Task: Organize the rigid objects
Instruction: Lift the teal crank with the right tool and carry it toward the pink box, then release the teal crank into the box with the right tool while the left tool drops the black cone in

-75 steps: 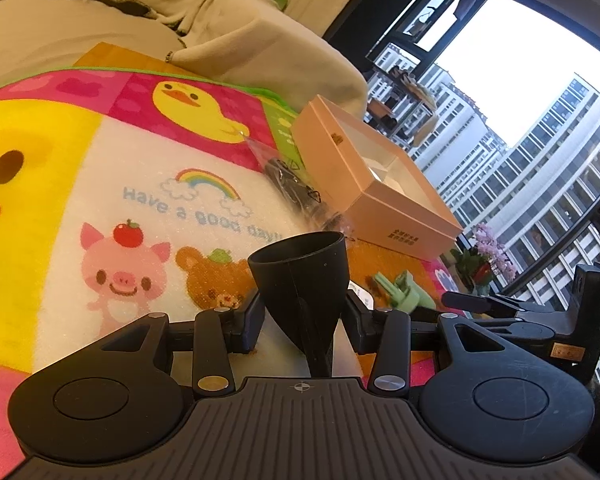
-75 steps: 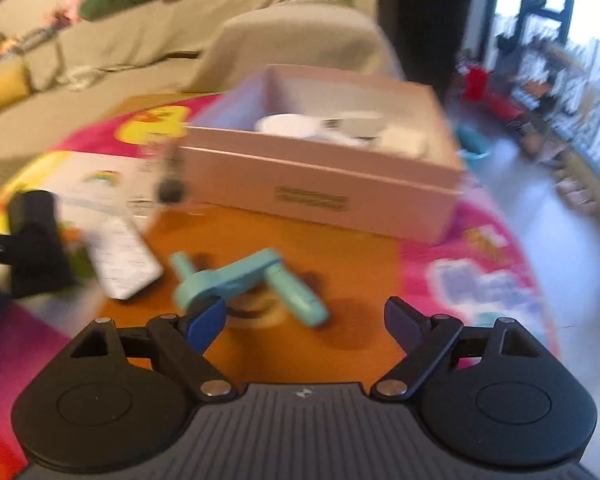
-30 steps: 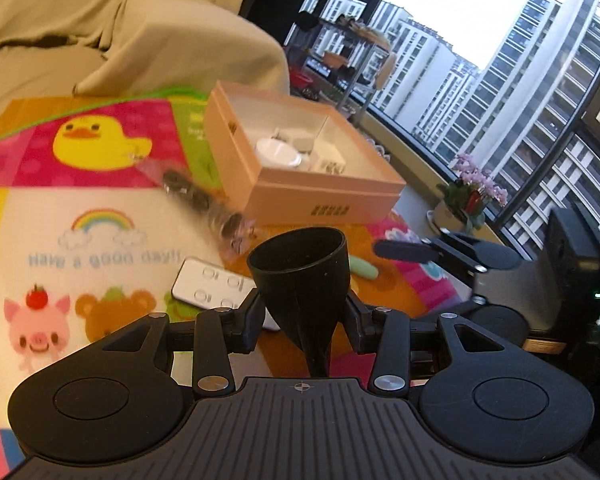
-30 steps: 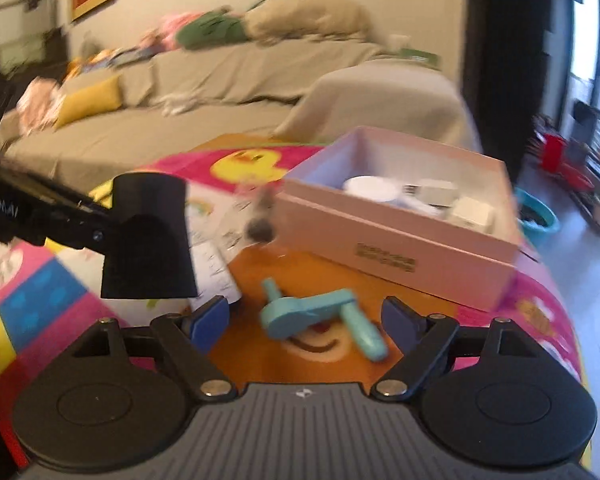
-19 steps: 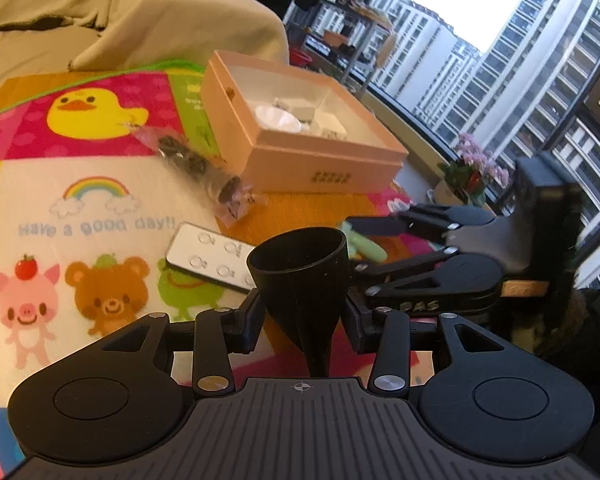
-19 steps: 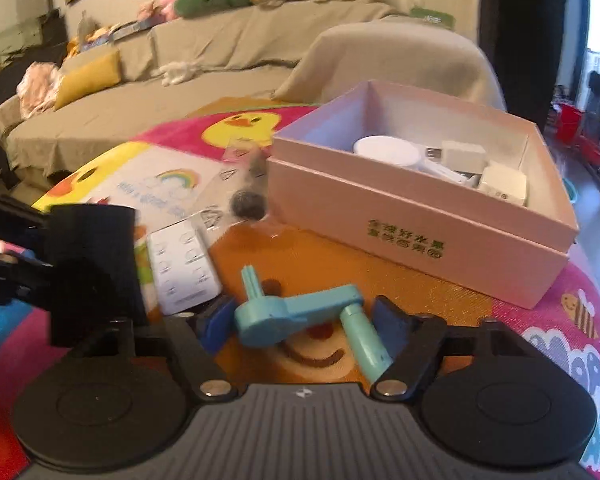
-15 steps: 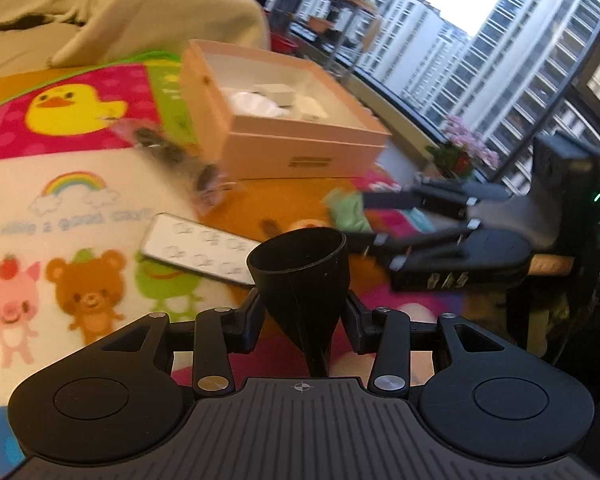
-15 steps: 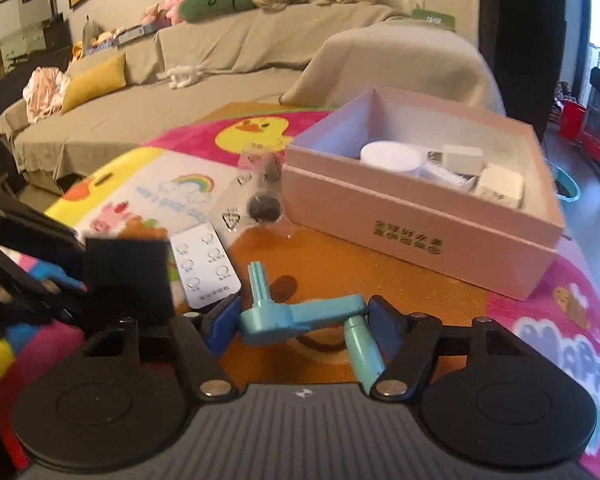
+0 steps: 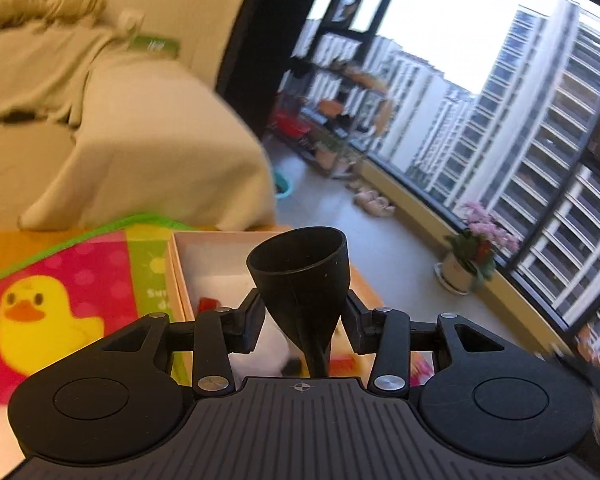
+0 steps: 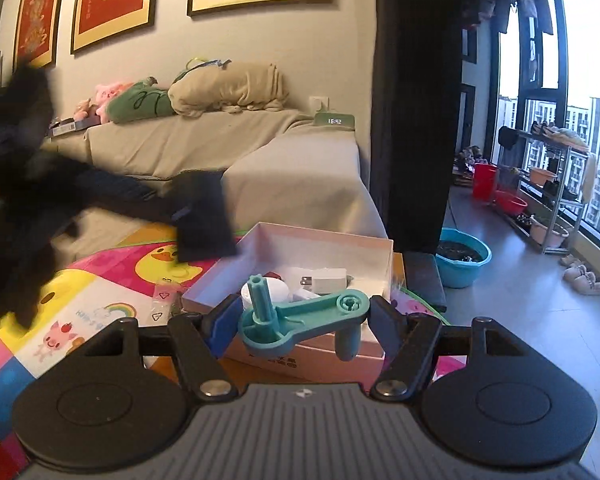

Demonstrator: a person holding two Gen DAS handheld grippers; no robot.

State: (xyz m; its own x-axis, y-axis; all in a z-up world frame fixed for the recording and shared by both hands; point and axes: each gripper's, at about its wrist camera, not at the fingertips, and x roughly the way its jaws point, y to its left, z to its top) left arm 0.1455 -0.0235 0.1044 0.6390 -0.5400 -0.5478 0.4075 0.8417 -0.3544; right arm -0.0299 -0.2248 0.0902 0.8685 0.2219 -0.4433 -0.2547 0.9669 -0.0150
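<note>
Your right gripper [image 10: 300, 326] is clamped on the teal crank handle [image 10: 300, 320], raised before the pink box [image 10: 296, 256] at 12 o'clock (chargers inside), while your left gripper [image 9: 302, 318] pinches the black funnel [image 9: 300, 276] above that box [image 9: 180, 276].

Right claw [image 10: 302, 326] closed on a teal plastic crank handle [image 10: 300, 320]; blue-padded finger on one side, black finger on the other, pressing its flat arm. Crank's ribbed post points up, knob end hangs down. Held in the air just in front of an open pale pink cardboard box [image 10: 308, 276]. Box holds a white round lid [image 10: 276, 290], a white plug adapter [image 10: 324, 278], a small red item, partly hidden. Box sits on a bright cartoon-print play mat [image 10: 100, 280] with duck, rainbow and pig. Blurred left claw [image 10: 204, 216] with a black object above the mat, left of the box. Small clear plastic bag [image 10: 164, 300] beside the box.
</note>
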